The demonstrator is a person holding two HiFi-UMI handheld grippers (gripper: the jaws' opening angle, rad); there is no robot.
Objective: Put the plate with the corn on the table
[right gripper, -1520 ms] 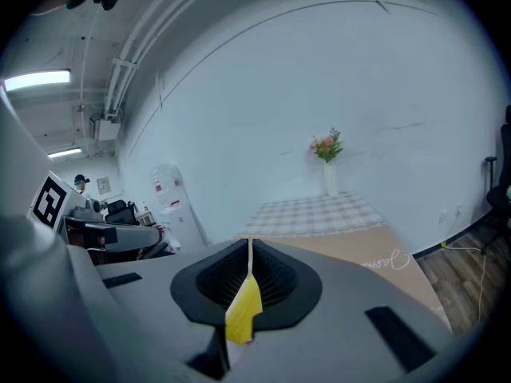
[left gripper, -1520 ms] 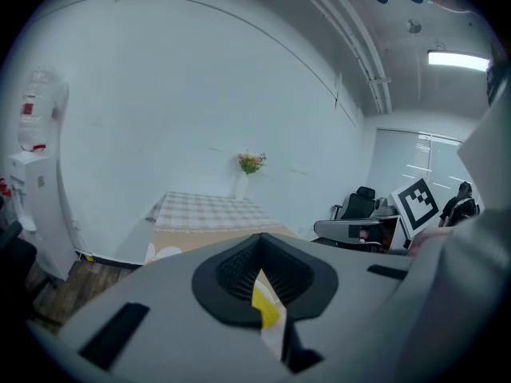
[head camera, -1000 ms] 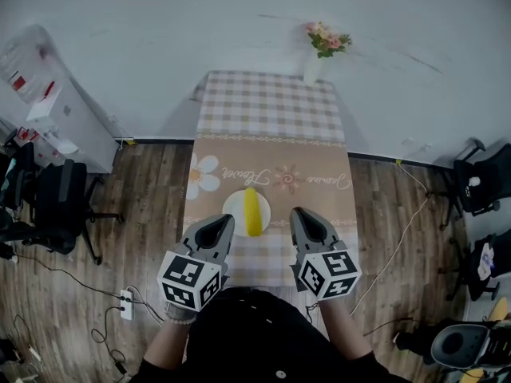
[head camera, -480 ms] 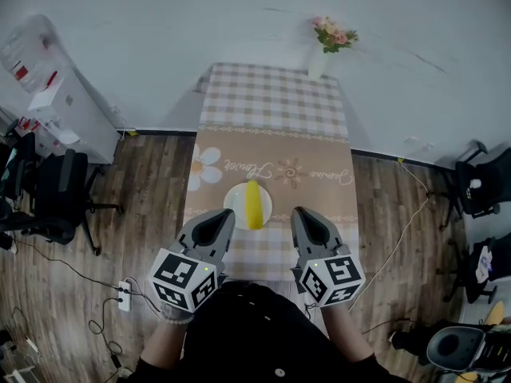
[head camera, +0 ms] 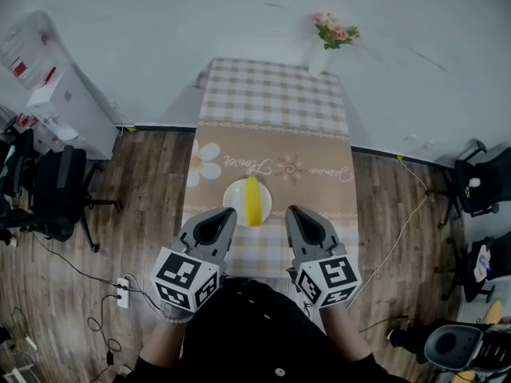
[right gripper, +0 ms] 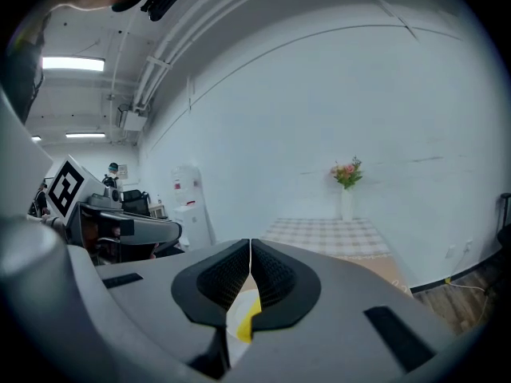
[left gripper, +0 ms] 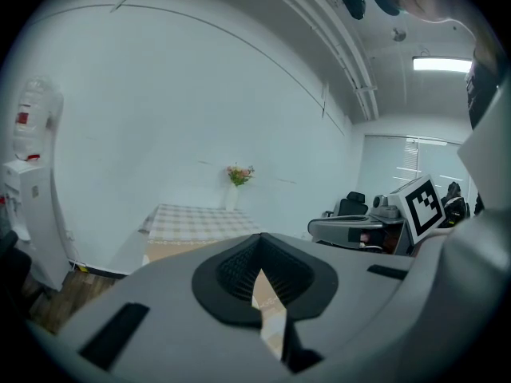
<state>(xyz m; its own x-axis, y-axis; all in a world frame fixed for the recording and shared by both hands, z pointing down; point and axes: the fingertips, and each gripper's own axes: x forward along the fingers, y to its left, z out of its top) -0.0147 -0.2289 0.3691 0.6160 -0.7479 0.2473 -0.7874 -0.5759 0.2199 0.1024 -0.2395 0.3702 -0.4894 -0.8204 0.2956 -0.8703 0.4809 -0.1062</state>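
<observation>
A white plate (head camera: 234,200) with a yellow corn cob (head camera: 251,200) lying on it sits on the near half of the long table (head camera: 275,106), which has a checked and beige cloth. My left gripper (head camera: 227,211) hovers just short of the plate's left side, shut and empty. On the plate's right side my right gripper (head camera: 291,210) is also shut, holding nothing. In the left gripper view the shut left gripper (left gripper: 259,246) points along the table (left gripper: 192,220). In the right gripper view a bit of the corn (right gripper: 247,320) shows under the shut right gripper (right gripper: 250,244).
A vase of flowers (head camera: 326,45) stands at the table's far right corner by the wall. Office chairs (head camera: 52,202) and a white dispenser (head camera: 49,102) are at the left, more chairs (head camera: 479,186) at the right. Cables and a power strip (head camera: 125,300) lie on the wooden floor.
The right gripper has edged slightly inward towards the plate. The left gripper has stayed put. The head view has shifted a little, so the table sits higher in the picture.
</observation>
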